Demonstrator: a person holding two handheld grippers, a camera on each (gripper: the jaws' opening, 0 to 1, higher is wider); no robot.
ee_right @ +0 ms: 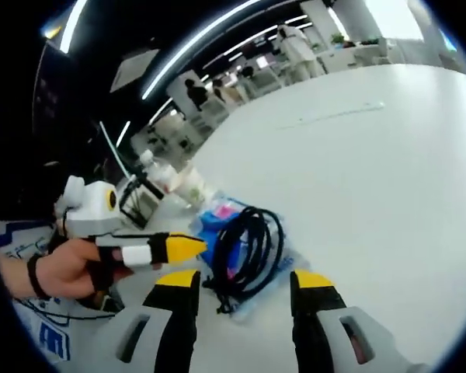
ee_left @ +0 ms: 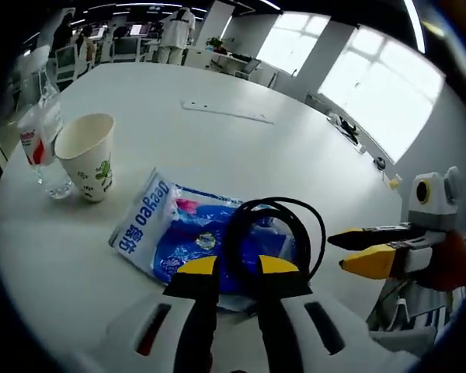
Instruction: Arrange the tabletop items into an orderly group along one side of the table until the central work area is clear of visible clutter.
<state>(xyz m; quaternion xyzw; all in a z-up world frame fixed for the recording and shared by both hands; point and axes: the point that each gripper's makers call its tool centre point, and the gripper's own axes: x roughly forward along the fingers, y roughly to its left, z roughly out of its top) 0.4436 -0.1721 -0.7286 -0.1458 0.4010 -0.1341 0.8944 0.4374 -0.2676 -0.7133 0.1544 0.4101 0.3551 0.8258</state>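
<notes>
The black cable coil [ee_left: 276, 233] is the item in hand, lying looped on top of a blue plastic packet [ee_left: 159, 221] in the lower middle of the left gripper view. I judge the coil light, floppy and springy: it will sag and may unwind if lifted by one strand, so the bundled side where several turns run together is the better place to pinch. The packet beneath looks thin, soft and slick, likely to slide on the white table [ee_left: 217, 140] or come up with the cable.

Going left to right in the left gripper view: a clear water bottle [ee_left: 43, 136] stands at the left edge, just beside a paper cup [ee_left: 89, 155], both upright and probably easy to tip; then the packet, then the coil, and at the right edge the right gripper [ee_left: 356, 250] reaching in, held by a hand.

The left gripper [ee_left: 237, 268] has its yellow-tipped jaws close together at the near edge of the coil; whether a strand is pinched between them I cannot tell.

In the right gripper view the left gripper [ee_right: 188, 247] comes in from the left, its tip at the coil [ee_right: 248, 249]. The right gripper [ee_right: 245, 281] stands released, jaws wide apart, with the coil just ahead of them and between their lines, not yet touched.
</notes>
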